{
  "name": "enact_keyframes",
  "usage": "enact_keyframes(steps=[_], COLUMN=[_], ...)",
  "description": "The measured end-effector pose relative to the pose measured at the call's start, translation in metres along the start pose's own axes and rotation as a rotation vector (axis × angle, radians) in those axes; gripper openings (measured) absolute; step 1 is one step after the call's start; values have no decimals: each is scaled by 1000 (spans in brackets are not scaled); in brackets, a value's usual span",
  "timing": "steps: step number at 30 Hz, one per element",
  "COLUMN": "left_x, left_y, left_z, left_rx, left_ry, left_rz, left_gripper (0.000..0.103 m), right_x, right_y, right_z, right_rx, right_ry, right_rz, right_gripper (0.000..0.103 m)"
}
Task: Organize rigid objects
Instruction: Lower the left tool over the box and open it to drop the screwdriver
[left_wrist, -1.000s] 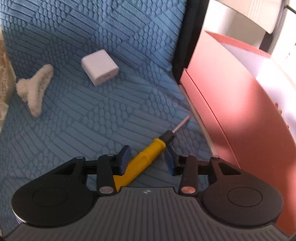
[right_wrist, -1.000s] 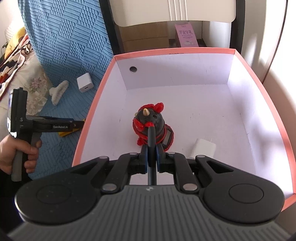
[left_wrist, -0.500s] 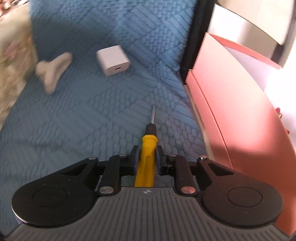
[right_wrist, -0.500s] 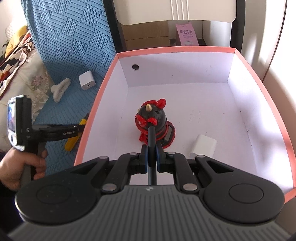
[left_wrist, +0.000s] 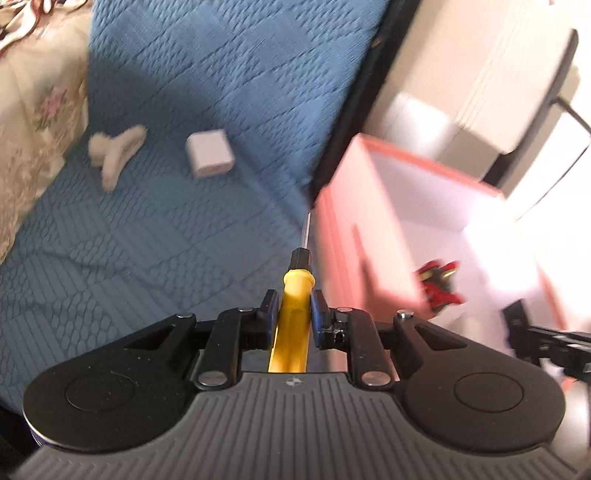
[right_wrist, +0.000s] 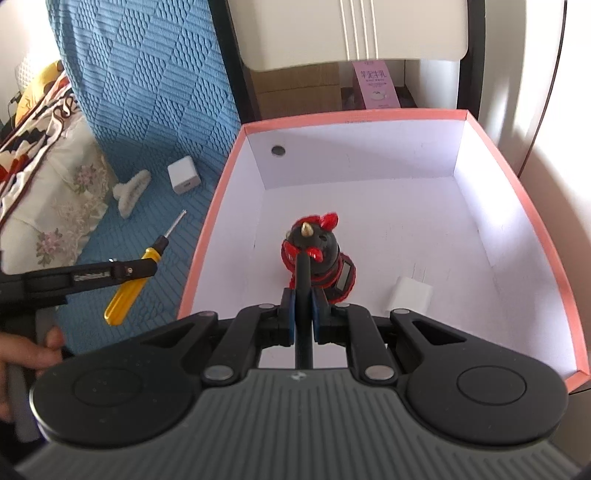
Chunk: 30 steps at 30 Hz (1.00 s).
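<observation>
Clamped between the blue pads of the left gripper (left_wrist: 293, 308) is a yellow-handled screwdriver (left_wrist: 291, 332), gripped at the handle with the black collar and thin metal shaft pointing forward past the fingertips. In the right wrist view the same screwdriver (right_wrist: 135, 277) is seen held clear above the blue quilted cover (right_wrist: 147, 110), its yellow butt end hanging below the left gripper (right_wrist: 144, 267), just beside the outer wall of the pink-rimmed box (right_wrist: 207, 236). A person's hand (right_wrist: 26, 354) is seen at the handle of that gripper.

The right gripper (right_wrist: 301, 306) is pressed together on a thin black rod (right_wrist: 303, 295), whose far end appears in line with a red and black figurine (right_wrist: 317, 254) standing on the white floor of the box. Whether rod and figurine are joined cannot be told. A white charger block (right_wrist: 410, 293) lies inside the box, near the figurine, to its right.

On the blue cover, a second white charger (left_wrist: 209, 155) and a cream hair claw (left_wrist: 116, 151) are lying near each other, well apart from the screwdriver. A floral cloth (left_wrist: 33, 122) is seen beyond them at the left edge. The left wrist view is blurred on the box side.
</observation>
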<state>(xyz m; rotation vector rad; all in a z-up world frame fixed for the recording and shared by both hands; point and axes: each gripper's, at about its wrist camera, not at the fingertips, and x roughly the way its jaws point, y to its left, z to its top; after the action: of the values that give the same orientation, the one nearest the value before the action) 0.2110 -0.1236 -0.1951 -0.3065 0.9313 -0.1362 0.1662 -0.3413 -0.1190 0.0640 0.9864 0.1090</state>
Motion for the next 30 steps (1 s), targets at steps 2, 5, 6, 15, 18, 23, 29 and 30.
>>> enact_keyframes(steps=[2,5,6,15,18,23,29,30], left_x=[-11,-27,-31,-22,-11,4,6,2], left_y=[-13,-31,-38,-97,-107,-113,-114,-114], left_z=[8,18,21,15,6,-11,-18,-17], left_rx=[12,15,18,77,100,125,173,186], left_ry=[-19,-42,-49,-44,-25,26,45,35], left_rz=[-13,-51,-62,-140,-140,-151,-113,-112], left_gripper=[22,22,22,22,22,22,25,25], right_x=[-6,-15,-18,-22,-16,2,3,0], right_y=[0,0,0,-20,-31,-43,-43,-42], right_z=[4,11,13,14,5,-18,-28,-26], right_rx=[6,10,10,21,35,83,108,108], right_ry=[-15,-42,-50,-57,-33,28,52,44], right_rz=[2,1,0,-38,-55,-67,-82,-82], right_gripper=[12,12,12,12,12,13,14,14])
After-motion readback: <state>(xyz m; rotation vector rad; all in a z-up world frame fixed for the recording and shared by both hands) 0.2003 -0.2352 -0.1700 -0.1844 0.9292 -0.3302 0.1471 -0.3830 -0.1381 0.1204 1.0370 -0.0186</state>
